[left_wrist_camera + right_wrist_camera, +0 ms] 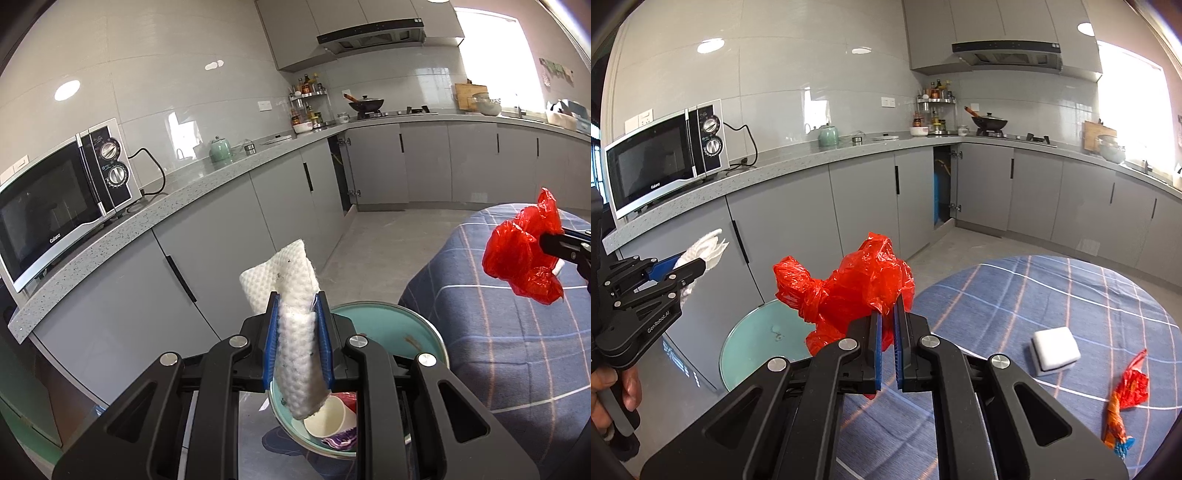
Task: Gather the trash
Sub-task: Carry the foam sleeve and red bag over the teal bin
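Folded white tissue sits clamped in the left gripper, above a teal bin seemingly holding a paper cup. Right gripper pinches a crumpled red plastic bag over the checked bench, where a wrapper lies.

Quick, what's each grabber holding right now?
Left gripper: closed on the white paper towel.
Right gripper: closed on the red plastic bag.

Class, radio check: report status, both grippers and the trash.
Left gripper shut on white paper towel. Right gripper shut on red plastic bag. Bin below, open. Path clear.
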Demonstrator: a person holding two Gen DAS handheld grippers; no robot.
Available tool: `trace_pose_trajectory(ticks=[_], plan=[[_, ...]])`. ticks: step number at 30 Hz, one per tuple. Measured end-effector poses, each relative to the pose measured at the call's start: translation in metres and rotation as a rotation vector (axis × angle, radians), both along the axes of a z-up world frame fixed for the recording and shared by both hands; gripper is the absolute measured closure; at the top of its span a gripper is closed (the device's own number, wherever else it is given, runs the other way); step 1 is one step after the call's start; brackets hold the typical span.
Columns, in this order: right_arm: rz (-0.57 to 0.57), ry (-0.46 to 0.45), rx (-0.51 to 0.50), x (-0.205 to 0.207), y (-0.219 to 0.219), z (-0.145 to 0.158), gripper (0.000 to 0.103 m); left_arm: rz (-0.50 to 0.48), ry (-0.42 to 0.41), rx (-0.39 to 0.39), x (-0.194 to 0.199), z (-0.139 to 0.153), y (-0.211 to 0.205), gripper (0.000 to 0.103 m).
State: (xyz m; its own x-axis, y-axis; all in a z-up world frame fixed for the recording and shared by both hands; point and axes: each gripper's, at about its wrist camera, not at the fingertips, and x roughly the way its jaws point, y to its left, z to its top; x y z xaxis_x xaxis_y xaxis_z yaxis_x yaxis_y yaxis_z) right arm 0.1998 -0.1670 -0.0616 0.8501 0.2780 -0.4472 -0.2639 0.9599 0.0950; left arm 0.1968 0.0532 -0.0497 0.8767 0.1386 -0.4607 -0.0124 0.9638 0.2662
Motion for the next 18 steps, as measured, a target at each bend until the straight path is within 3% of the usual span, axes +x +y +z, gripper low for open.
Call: trace_pose_trajectory(ticks=[18], plan=[[0.053,0.02,-0.014,0.024,0.041,-0.009,0.097,0.043,-0.016,-0.004,0.006,0.005,0.021,0.083]])
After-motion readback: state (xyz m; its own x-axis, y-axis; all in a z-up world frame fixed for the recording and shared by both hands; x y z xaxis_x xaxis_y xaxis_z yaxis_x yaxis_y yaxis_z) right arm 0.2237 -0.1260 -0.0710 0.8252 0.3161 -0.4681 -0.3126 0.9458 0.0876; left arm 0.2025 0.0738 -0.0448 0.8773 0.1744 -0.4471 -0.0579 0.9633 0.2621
